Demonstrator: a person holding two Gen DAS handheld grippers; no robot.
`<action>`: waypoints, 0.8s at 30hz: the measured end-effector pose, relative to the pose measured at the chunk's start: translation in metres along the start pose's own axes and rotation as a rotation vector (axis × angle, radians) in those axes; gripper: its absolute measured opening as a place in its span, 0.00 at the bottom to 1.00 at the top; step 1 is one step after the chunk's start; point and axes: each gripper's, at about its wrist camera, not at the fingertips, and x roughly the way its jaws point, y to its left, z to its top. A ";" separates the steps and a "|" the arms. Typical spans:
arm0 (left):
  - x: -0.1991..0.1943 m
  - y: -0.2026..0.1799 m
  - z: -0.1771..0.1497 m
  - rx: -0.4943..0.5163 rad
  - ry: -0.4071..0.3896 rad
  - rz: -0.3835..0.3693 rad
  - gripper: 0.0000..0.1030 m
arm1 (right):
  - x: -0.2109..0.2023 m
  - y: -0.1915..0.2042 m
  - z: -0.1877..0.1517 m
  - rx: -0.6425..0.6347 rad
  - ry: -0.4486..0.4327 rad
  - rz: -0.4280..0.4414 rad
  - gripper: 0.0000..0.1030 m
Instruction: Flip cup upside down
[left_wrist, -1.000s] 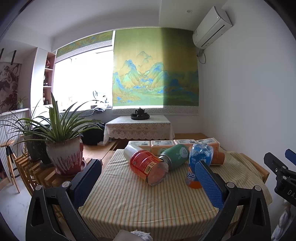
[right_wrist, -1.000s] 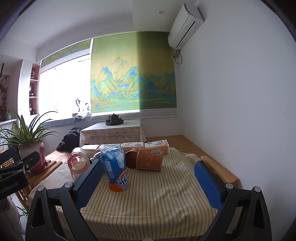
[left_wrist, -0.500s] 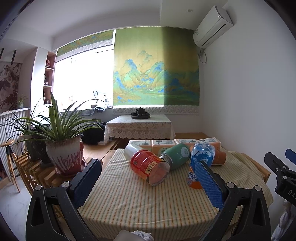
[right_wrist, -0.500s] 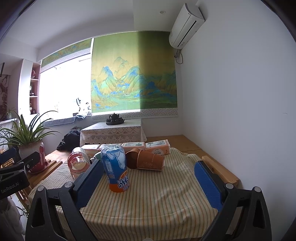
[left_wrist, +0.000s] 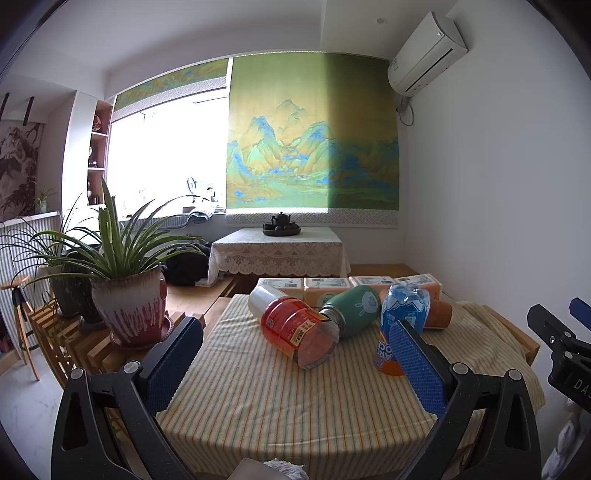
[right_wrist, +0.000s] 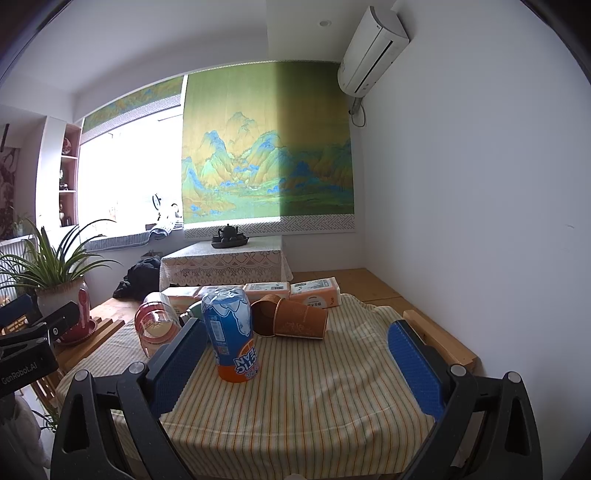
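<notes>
Both grippers hover at the near edge of a table under a striped cloth (right_wrist: 295, 398), jaws spread wide and holding nothing: the left gripper (left_wrist: 295, 365) and the right gripper (right_wrist: 297, 363). Just past the right gripper's left pad stands a blue-and-orange cup (right_wrist: 231, 334), its print upside down. Beyond it, ahead between the right jaws, a brown paper cup (right_wrist: 299, 318) lies on its side, mouth toward the left, with a second brown cup just beside it. Ahead between the left jaws a red-labelled clear jar (left_wrist: 297, 332) lies tipped over, touching a green bottle (left_wrist: 352, 308) behind it. Orange tissue packs (left_wrist: 327, 286) line the far edge of the cloth. Beyond the left gripper's left pad sits a potted plant (left_wrist: 127, 295). Farther back stands a lace-covered table (left_wrist: 277, 251) with a teapot set, then a landscape blind (left_wrist: 314, 136) and a wall air conditioner (left_wrist: 426, 51).
</notes>
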 end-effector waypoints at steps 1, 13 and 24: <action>0.000 0.000 0.000 0.001 0.000 0.000 0.99 | 0.000 0.000 0.000 0.001 0.000 0.000 0.94; -0.001 0.000 -0.001 0.000 0.001 0.000 0.99 | 0.001 -0.001 0.001 0.004 0.004 0.000 0.94; 0.001 -0.003 -0.002 -0.002 0.006 0.005 0.99 | 0.001 -0.001 0.000 0.008 0.007 0.001 0.94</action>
